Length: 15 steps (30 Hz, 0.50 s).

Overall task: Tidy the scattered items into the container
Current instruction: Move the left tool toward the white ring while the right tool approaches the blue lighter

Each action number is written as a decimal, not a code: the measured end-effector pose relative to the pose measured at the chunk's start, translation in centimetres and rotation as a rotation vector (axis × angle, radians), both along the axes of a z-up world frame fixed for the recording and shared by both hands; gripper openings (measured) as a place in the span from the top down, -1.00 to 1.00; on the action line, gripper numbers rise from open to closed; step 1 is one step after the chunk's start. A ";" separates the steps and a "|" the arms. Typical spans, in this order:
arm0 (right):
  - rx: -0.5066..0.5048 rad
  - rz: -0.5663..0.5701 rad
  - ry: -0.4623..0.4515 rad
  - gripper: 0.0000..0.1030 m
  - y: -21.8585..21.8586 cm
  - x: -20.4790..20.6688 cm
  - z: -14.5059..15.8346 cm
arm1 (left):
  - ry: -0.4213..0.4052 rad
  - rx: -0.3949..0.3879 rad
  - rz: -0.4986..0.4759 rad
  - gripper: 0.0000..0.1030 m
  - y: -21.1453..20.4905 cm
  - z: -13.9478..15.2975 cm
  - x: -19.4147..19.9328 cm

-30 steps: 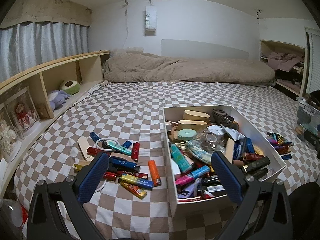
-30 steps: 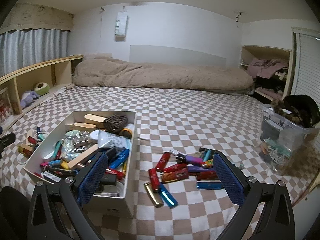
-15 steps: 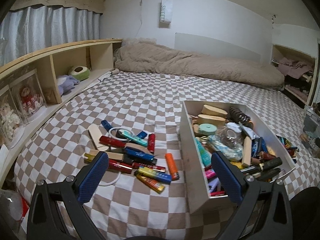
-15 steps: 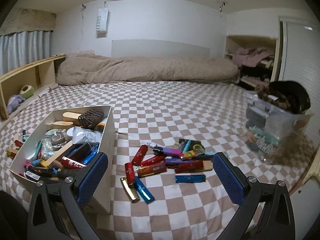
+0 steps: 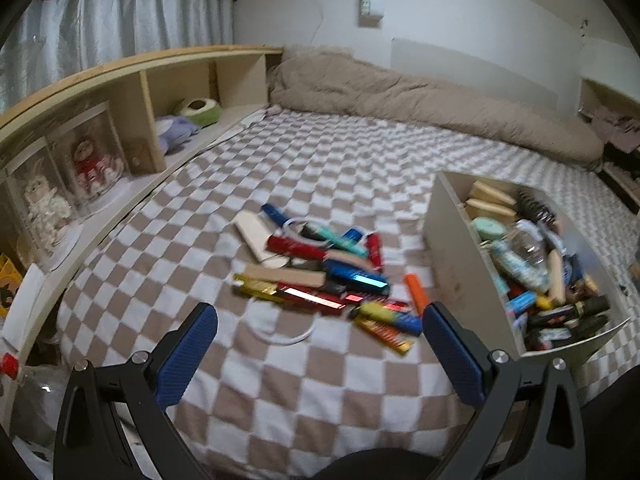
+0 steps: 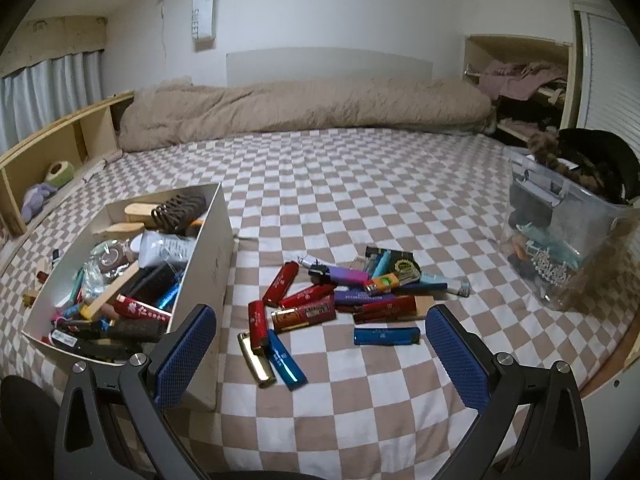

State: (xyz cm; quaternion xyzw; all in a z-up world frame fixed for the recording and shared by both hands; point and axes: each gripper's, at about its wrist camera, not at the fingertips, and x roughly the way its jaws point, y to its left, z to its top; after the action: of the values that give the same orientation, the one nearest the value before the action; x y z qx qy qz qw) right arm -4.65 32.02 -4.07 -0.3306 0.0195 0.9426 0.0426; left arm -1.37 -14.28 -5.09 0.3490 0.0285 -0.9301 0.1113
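My left gripper and right gripper both hover with fingers wide and empty above the checkered bed. Beyond each lies a pile of what look like lighters; the full white container sits between the piles.

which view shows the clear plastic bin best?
Right wrist view: the clear plastic bin sits whole at the right on the checkered bed, contents visible. The left wrist view shows only a blurred sliver at its right edge.

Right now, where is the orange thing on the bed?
In the left wrist view, the orange lighter lies on the checkered blanket, at the right edge of the scattered pile, just left of the white box.
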 end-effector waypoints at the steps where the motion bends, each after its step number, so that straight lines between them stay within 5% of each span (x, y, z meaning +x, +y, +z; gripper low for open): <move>1: -0.003 0.004 -0.009 -1.00 0.2 -0.1 -0.1 | -0.011 -0.003 0.002 -1.00 -0.3 -0.3 0.0; 6: 0.061 0.021 -0.063 -1.00 0.8 -0.9 -1.0 | -0.085 -0.021 0.004 -1.00 -1.8 -2.4 0.0; 11: 0.149 0.032 -0.143 -1.00 1.6 -1.6 -2.6 | -0.140 0.082 -0.064 -1.00 -2.8 -4.2 -0.4; 15: 0.163 0.028 -0.198 -1.00 3.0 -2.3 -3.8 | -0.184 0.091 -0.096 -1.00 -3.0 -5.4 -1.1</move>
State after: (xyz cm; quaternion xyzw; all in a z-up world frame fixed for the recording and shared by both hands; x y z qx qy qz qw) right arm -6.94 35.01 -7.88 -0.4177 -0.0662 0.9043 0.0579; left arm -2.46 -17.27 -10.46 0.4388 0.0437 -0.8960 0.0525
